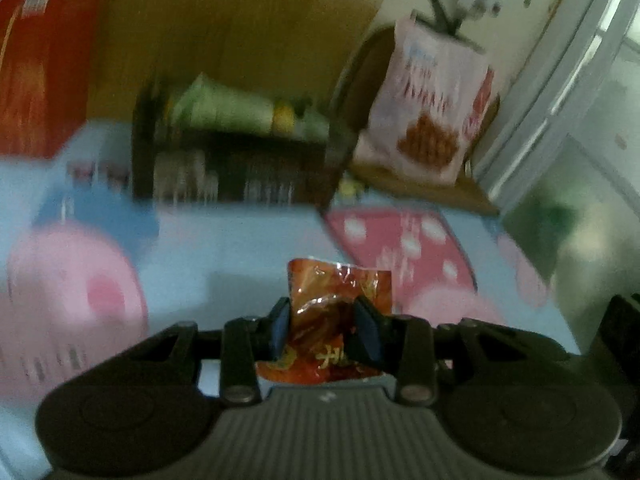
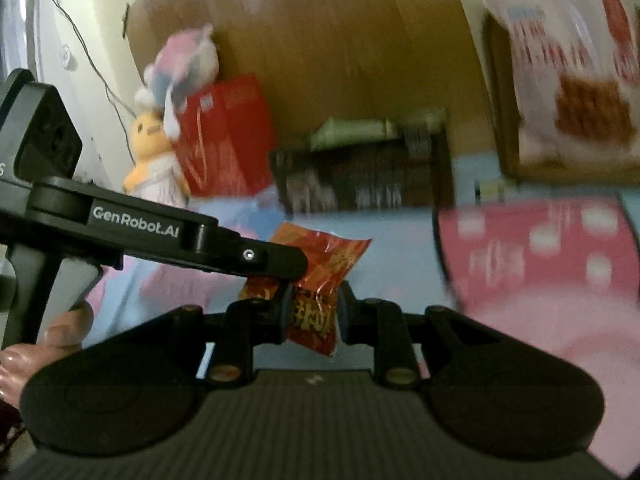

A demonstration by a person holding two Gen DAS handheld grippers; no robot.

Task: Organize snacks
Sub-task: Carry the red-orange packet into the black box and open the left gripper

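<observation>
The red packet [image 1: 340,312] hangs in the air above the blue cloth [image 1: 240,248], clamped by both claws at once: the left claw [image 1: 326,330] pinches it from both sides near its lower half, and the right claw [image 2: 314,312] is closed tight on its bottom edge, with the left claw's finger crossing in just above it in the right wrist view. Beyond the packet stands the dark basket [image 1: 240,160], already holding a pale green pack [image 1: 224,108] (the likely place for snacks to go). Right of the basket leans a big white bag [image 1: 432,108], and left of it a red box [image 1: 44,64]. A pink spotted mat [image 1: 400,248] lies between packet and bag. To do this well, one claw should let go before the carry, otherwise the two will tug the thin wrapper apart; then bring it over the basket and release low inside.
</observation>
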